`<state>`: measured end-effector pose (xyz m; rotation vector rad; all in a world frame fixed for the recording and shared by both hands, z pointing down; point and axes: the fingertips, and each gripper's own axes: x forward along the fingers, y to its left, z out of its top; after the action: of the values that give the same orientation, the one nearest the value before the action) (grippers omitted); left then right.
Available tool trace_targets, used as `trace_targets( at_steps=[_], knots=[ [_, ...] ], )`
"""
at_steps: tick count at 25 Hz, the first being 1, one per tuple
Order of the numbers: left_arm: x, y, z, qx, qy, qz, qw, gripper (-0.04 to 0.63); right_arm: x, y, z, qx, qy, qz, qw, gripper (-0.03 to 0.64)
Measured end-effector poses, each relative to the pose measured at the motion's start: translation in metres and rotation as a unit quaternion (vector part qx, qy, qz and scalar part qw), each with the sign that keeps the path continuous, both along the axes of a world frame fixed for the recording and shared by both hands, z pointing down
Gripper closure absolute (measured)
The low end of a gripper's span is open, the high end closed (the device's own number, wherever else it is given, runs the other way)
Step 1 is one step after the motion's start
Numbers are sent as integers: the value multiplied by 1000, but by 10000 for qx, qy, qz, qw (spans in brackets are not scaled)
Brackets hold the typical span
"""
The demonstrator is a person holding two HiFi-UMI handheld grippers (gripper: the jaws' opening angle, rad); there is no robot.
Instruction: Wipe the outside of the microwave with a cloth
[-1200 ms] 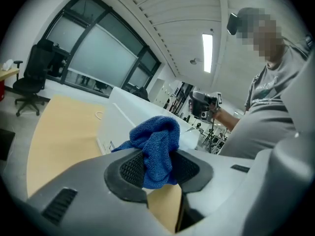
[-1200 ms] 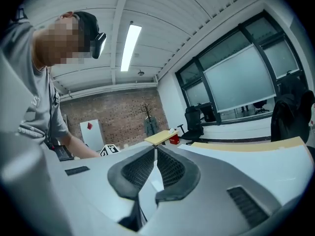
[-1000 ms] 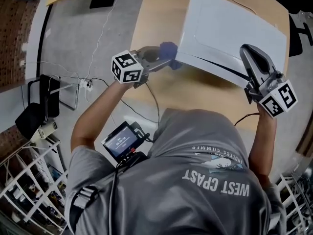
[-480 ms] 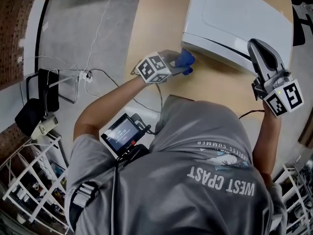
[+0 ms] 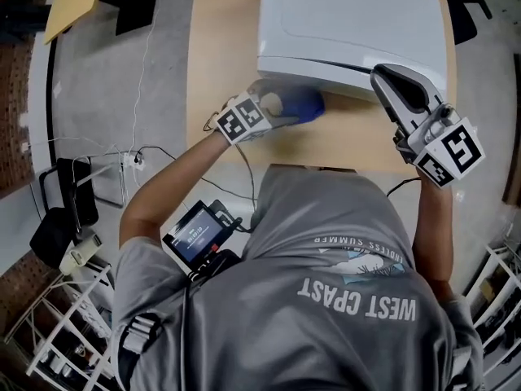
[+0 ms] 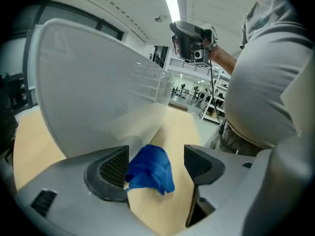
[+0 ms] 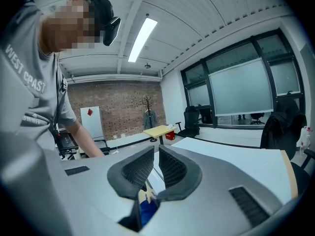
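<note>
Two claws: the left claw (image 6: 156, 154) stands spread and the right claw (image 7: 155, 154) is pressed together on nothing.
Left arm (image 5: 163, 194): it reaches forward with the elbow out to the side. The forearm angles in over the desk (image 5: 220, 47) and the claw tips down at the desk top.
Right arm (image 5: 431, 235): it runs straight ahead beside the body and carries its claw nearly level. The tip is at the near right corner of the microwave (image 5: 350, 19); I cannot tell if it touches.
Left claw, detail: the jaws have just been opening. The cloth (image 6: 150, 171) sits between them, leaning on one pad and clear of the other, so it is not pinched.
Cloth: a blue wad lying on the desk, just in front of the microwave's front face and toward its left end.
Step in hand: probably either laying the cloth down or taking a fresh hold. The pictures do not say which.
Doing it well: for a fresh hold, centre the wad between the pads before closing. Leave a good fold sticking out past the tips so that fabric, not plastic, meets the white wall. Keep the tips low to catch the bulk of the cloth rather than a loose corner.
Risk: a thin bite may let the cloth slip out on the first stroke.
Microwave: white, at the far side of the desk, with its front toward the person.
</note>
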<state>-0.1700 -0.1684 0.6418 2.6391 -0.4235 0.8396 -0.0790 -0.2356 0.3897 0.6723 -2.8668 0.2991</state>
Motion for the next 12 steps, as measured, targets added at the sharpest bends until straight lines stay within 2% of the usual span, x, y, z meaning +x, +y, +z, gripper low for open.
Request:
trace_targets(
  at_steps=[2, 4, 6, 8, 9, 10, 12],
  knots=[
    [-9, 0, -5, 43, -193, 185, 9996, 257, 1, -3, -10, 95, -52, -73, 9999, 591],
    [-20, -2, -17, 113, -234, 192, 9995, 258, 5, -6, -19, 188, -98, -81, 9997, 591],
    [-40, -8, -39, 196, -69, -129, 9997, 258, 5, -12, -28, 300, -158, -89, 9994, 591],
    [-80, -30, -71, 271, 303, -882, 9953, 259, -2, -29, -40, 399, -187, -86, 9990, 591],
    [-105, -45, -89, 353, 541, -1370, 9885, 259, -7, -42, -45, 428, -172, -59, 9989, 591],
    [-131, -58, -107, 490, 775, -1884, 9778, 259, -11, -56, -50, 441, -149, -14, 9989, 591],
    [-173, -65, -141, 888, 1111, -2899, 9464, 279, -6, -69, -59, 447, -137, 81, 9989, 592]
  ],
)
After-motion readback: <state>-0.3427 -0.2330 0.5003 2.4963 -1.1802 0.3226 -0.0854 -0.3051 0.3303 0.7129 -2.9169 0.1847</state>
